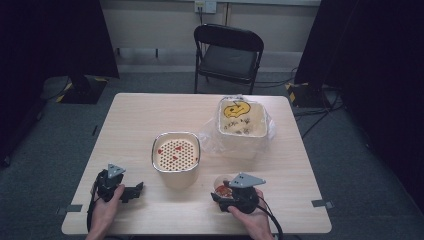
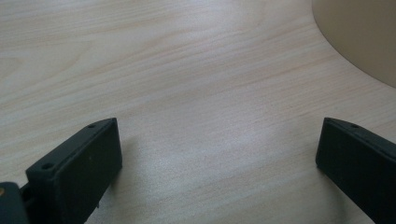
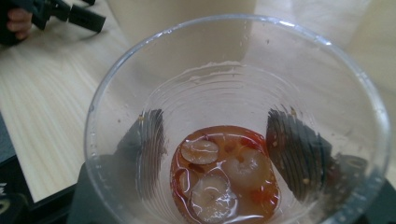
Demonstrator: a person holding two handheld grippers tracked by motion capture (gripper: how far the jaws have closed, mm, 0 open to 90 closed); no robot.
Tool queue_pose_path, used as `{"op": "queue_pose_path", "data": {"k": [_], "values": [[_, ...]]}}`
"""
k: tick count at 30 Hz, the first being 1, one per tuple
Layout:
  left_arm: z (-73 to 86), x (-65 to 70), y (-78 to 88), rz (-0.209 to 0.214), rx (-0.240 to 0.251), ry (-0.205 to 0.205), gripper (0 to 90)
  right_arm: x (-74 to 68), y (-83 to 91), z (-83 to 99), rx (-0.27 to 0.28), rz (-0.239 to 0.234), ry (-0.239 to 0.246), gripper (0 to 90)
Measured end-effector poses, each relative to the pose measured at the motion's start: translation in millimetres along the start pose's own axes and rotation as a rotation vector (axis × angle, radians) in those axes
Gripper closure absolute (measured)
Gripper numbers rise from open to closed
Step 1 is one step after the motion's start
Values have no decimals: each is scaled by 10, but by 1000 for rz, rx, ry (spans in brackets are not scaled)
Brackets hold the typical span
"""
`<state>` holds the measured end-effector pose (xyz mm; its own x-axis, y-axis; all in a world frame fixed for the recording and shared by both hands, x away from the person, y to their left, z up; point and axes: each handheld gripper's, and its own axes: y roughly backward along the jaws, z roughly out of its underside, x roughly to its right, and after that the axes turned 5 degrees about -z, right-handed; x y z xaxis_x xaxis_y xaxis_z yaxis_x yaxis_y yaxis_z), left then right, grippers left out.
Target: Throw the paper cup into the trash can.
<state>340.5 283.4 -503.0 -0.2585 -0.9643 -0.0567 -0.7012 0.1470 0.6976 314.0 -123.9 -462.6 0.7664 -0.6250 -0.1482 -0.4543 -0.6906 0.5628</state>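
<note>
Recording lab or studio, black curtains (image 1: 55, 35) flanking a lone wooden table (image 1: 130, 125), folding chair (image 1: 227, 52), floor cables (image 1: 312, 117)

In the high view, the grey plate and body of the right tool (image 1: 226, 192) cover most of the clear plastic cup (image 1: 221, 186), leaving a sliver of its rim and red contents; its jaws stay out of sight there. The right gripper view cuts the cup (image 3: 233, 116) off at the bottom edge, and the black pads (image 3: 294, 149) show only as dark shapes through its wall. The left gripper view crops the beige container (image 2: 359, 37) at the top right corner. Markings on the lined bin (image 1: 242, 120) are too small to read.
</note>
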Motion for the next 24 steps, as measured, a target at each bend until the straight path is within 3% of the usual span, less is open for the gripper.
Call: {"op": "queue_pose_path", "data": {"k": [11, 24], "values": [[0, -1, 0, 1, 0, 0, 0, 84, 114, -290, 100, 32, -3, 394], [0, -1, 0, 1, 1, -1, 0, 101, 216, -802, 210, 62, 56, 407]]}}
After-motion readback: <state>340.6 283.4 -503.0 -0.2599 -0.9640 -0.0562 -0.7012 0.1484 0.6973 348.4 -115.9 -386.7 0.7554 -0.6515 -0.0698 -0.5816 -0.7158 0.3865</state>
